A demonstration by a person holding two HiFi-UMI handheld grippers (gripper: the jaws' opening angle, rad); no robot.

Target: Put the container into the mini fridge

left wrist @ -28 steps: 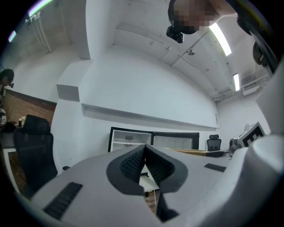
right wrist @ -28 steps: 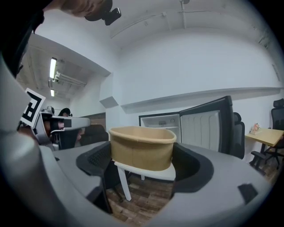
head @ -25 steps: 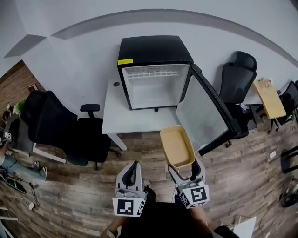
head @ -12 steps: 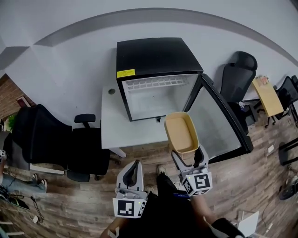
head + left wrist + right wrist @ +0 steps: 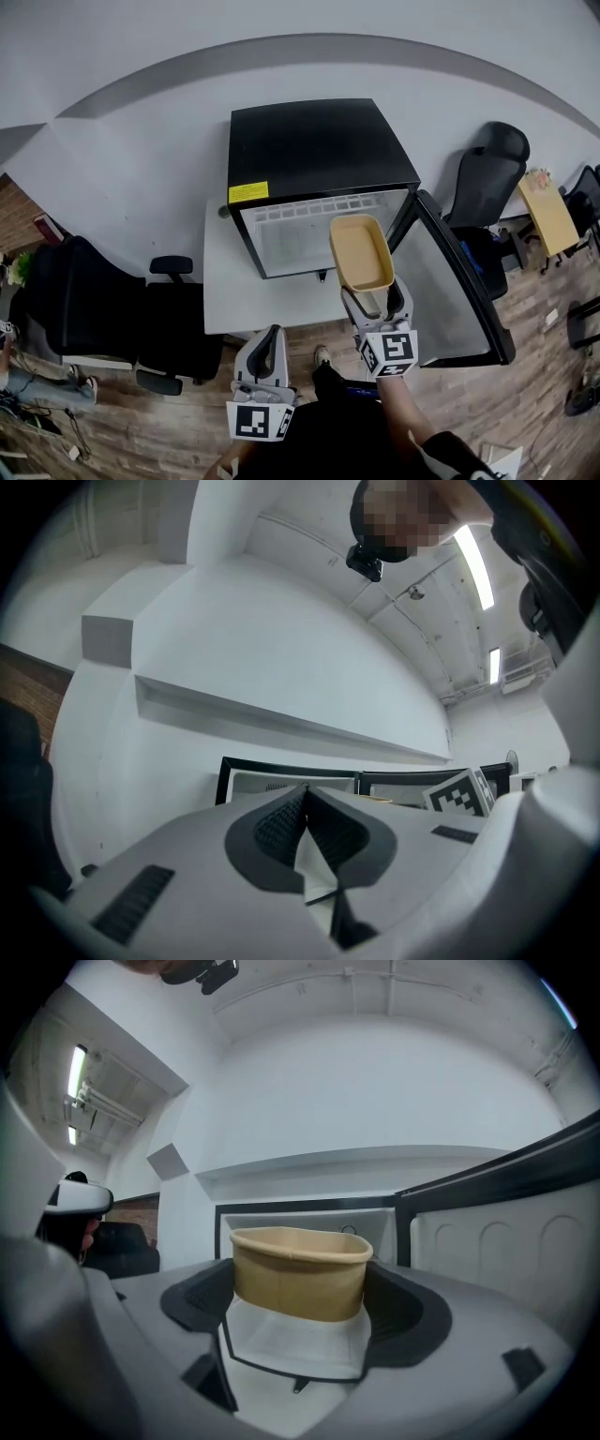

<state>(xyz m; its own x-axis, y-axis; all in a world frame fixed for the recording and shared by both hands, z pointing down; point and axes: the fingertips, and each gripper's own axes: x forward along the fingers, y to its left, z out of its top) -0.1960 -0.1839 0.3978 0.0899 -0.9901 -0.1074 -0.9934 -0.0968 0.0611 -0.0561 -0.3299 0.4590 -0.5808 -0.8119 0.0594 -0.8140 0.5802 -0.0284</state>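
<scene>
A tan paper container [image 5: 360,251] [image 5: 300,1271], empty and open-topped, is held upright in my right gripper [image 5: 374,302] [image 5: 298,1299], which is shut on its near end. It hovers just in front of the open black mini fridge [image 5: 314,155], whose white inside [image 5: 300,234] [image 5: 309,1222] shows beyond it. The fridge door [image 5: 452,281] swings open to the right. My left gripper [image 5: 269,349] [image 5: 305,829] hangs low at the bottom centre, shut with nothing between its jaws.
The fridge stands on a white table [image 5: 225,291] against the white wall. A black office chair [image 5: 103,300] sits to the left and another [image 5: 487,183] to the right behind the door. A small wooden table [image 5: 548,211] is at the far right.
My right gripper has carried the container forward and up, from over the floor near the door to the fridge opening. The view has closed in on the fridge. The left gripper has stayed low.
</scene>
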